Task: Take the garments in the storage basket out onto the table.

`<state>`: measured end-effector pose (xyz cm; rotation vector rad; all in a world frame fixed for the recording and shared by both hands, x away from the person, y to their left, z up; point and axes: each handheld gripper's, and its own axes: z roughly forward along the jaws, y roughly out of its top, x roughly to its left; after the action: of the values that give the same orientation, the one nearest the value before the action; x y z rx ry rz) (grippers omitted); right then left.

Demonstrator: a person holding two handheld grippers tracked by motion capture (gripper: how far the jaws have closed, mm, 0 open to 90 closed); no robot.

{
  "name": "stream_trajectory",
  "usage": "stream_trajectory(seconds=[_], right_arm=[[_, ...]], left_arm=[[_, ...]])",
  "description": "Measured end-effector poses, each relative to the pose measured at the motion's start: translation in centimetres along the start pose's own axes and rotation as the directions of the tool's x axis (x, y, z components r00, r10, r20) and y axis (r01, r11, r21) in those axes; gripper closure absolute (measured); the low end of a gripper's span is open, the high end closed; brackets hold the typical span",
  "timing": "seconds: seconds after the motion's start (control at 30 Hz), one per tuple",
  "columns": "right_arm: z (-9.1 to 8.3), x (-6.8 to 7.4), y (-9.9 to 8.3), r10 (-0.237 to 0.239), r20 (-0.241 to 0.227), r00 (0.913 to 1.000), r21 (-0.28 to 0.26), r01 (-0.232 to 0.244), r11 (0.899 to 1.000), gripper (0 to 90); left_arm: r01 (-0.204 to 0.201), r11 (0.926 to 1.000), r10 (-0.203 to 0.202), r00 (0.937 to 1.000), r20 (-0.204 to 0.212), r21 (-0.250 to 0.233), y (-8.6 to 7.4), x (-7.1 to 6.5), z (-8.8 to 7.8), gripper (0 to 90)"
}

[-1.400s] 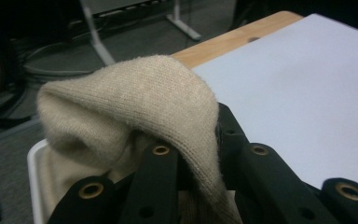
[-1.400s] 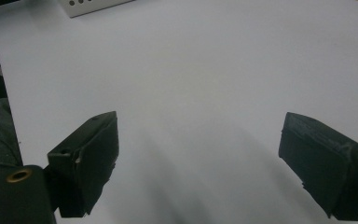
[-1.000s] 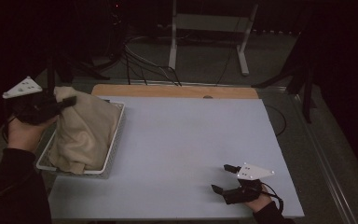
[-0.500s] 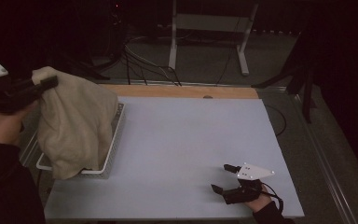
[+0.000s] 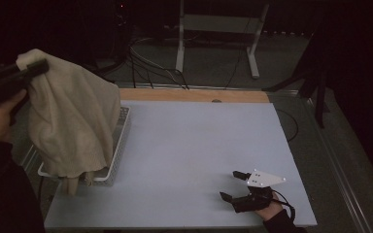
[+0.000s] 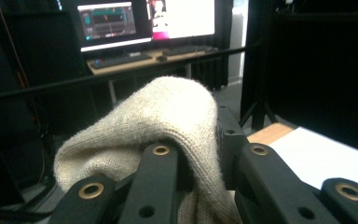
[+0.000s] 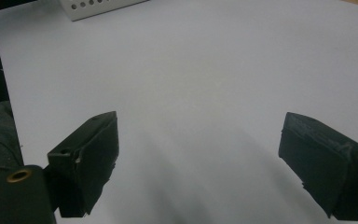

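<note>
Now that the left tongs (image 5: 31, 68), clamped on the beige cloth (image 5: 73, 126), have risen at upper left, it hangs nearly clear of the white tray (image 5: 117, 145), while the right tongs (image 5: 235, 185) rest apart on the desk (image 5: 189, 145).

High view: fixed camera above person's side, facing forward and down, whole white table (image 5: 189, 155) in frame, dark room and stand legs beyond far edge. Left gripper view: camera riding on left gripper (image 6: 200, 186), raised at left, facing level toward far monitors (image 6: 144, 21), beige cloth (image 6: 168, 121) very close; table corner shared with high view. Right gripper view: on right gripper (image 7: 198, 163), low over near right table, facing left toward white tray (image 7: 98, 7); tabletop and tray shared with high view
</note>
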<state>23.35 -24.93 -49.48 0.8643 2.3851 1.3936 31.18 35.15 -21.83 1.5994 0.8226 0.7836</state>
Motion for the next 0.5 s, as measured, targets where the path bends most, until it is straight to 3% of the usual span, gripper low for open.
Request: stream_trajectory(seconds=[0.27, 0.5], right_arm=[[0.0, 0.0, 0.0, -0.003, -0.001, 1.0, 0.001, 0.003, 1.0, 12.2], [-0.1, 0.0, 0.0, 0.001, -0.001, 1.0, -0.002, -0.001, 1.0, 12.2]], left_arm=[[-0.028, 0.9993, 0.028, 0.9996, -0.009, -0.025, 2.3, -0.7, -0.1, 82.8], [-0.026, 0.9959, 0.025, 0.9996, -0.013, -0.086, 4.4, -1.2, -0.4, 82.8]])
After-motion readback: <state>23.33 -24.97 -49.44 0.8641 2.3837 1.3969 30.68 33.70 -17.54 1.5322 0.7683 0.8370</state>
